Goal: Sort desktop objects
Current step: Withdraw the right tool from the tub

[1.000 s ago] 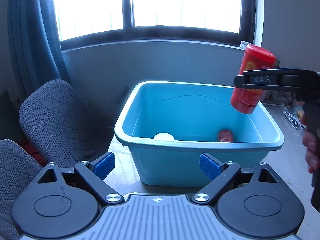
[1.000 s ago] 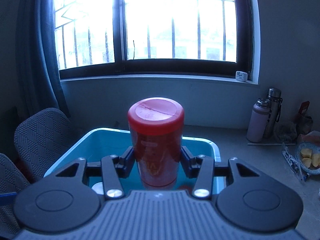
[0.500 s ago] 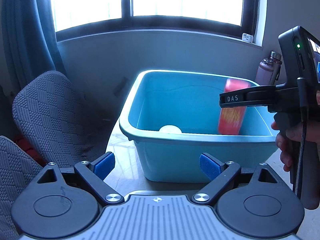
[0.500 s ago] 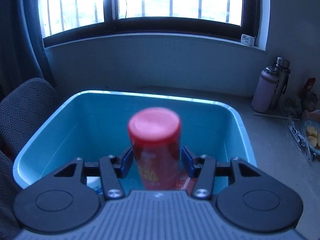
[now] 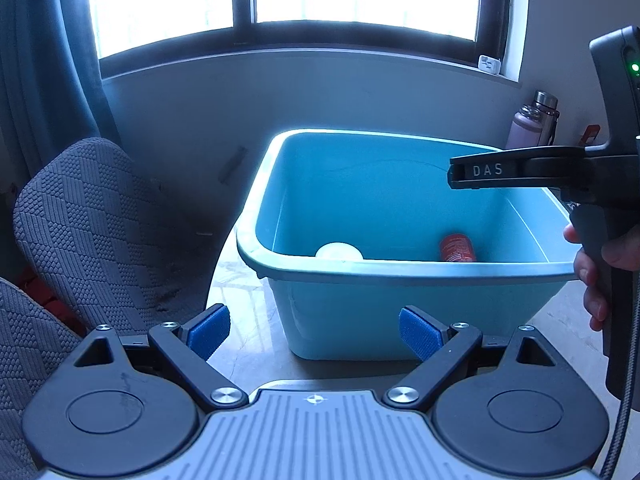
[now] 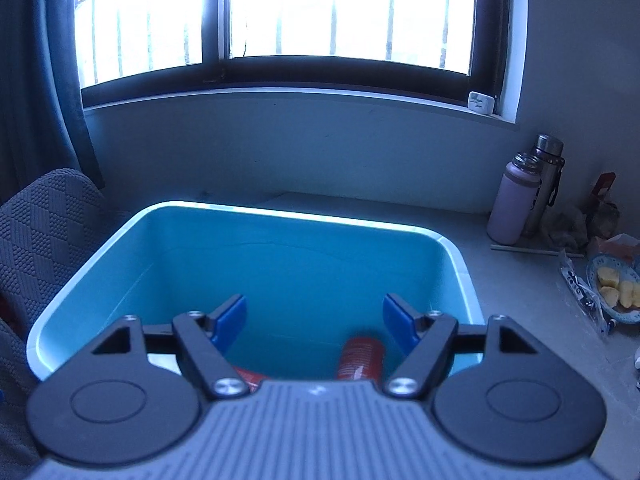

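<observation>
A light blue plastic tub [image 5: 400, 270] stands on the table; it also shows in the right wrist view [image 6: 460, 256]. A red can [image 5: 457, 248] lies on the tub floor, seen in the right wrist view [image 6: 361, 358] below my open, empty right gripper [image 6: 314, 320]. Another red item [image 6: 250, 378] lies partly hidden beside it. A white round object [image 5: 339, 251] sits in the tub's near left corner. My left gripper [image 5: 314, 332] is open and empty, in front of the tub. The right gripper [image 5: 520, 172] hovers over the tub's right side.
Grey padded chairs [image 5: 92, 232] stand left of the table. Two bottles [image 6: 528, 196] stand at the back right by the wall. A plate of food pieces [image 6: 616, 288] and wrappers lie at the right. A window and dark curtain are behind.
My right gripper lowered the red can over the tub, then opened. The can now lies on the tub floor. The left gripper stayed open and tilted down slightly.
</observation>
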`<action>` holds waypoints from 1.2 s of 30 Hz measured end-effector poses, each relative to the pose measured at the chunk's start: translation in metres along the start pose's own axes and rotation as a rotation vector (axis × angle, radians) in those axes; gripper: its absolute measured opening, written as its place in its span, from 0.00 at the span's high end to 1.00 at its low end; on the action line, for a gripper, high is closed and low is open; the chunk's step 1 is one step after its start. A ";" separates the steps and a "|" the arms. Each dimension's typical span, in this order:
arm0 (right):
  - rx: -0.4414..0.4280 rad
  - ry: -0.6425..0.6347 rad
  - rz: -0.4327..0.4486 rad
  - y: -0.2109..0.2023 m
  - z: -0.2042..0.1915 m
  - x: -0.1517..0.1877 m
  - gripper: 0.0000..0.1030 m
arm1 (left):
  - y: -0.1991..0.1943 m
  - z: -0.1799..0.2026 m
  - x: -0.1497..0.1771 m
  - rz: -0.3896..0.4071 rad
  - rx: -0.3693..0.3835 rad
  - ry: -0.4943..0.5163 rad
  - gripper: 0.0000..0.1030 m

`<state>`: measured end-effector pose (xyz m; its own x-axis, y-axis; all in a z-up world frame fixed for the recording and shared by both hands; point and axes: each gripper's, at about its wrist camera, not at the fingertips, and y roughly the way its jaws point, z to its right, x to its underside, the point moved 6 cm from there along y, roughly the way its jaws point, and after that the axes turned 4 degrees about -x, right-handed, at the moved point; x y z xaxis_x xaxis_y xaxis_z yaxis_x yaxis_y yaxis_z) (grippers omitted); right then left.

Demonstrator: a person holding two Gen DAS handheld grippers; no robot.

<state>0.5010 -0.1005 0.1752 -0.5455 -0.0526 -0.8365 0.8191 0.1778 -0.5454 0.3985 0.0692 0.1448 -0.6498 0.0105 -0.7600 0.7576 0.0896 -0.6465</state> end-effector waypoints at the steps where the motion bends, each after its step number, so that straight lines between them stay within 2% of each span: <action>1: 0.000 0.002 -0.005 -0.002 0.001 0.000 0.28 | -0.001 0.000 0.000 0.000 0.000 -0.002 0.10; 15: 0.032 0.026 -0.049 -0.042 0.023 0.014 0.28 | -0.018 0.009 0.005 -0.014 0.010 0.005 0.10; 27: 0.059 0.048 -0.087 -0.083 0.037 0.052 0.28 | -0.036 0.016 0.036 -0.047 0.042 0.006 0.10; 36: 0.060 0.076 -0.137 -0.099 0.039 0.079 0.28 | -0.046 0.015 0.061 -0.085 0.048 -0.004 0.10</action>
<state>0.3839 -0.1610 0.1607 -0.6630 0.0029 -0.7486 0.7439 0.1152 -0.6583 0.3245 0.0505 0.1271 -0.7114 0.0008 -0.7028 0.7022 0.0419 -0.7108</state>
